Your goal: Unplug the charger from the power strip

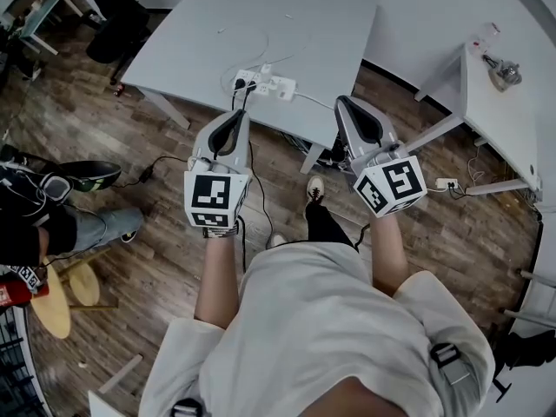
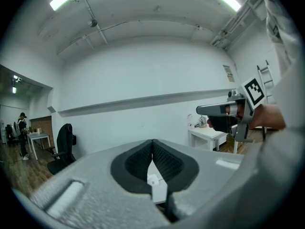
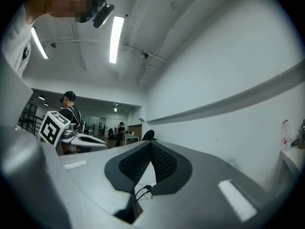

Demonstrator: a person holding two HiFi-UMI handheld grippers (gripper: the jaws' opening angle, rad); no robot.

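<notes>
wooden floor (image 1: 165, 259) runs under everything, and the grey table (image 1: 261, 24) stands ahead of me. i hold my left gripper (image 1: 233, 118) and my right gripper (image 1: 350, 102) out side by side toward the table's near edge, apart from each other. both have their jaws pressed together with nothing pinched between them. the white power strip (image 1: 265, 84) lies on the table close to that near edge, just beyond the left gripper's tip and off to the left of the right one. the white charger (image 1: 266, 69) sits plugged into the strip, and neither claw touches it. black cables (image 1: 236, 95) leave the strip's left end toward the floor. a thin white cord (image 1: 252, 42) loops on the tabletop behind the strip.
</notes>
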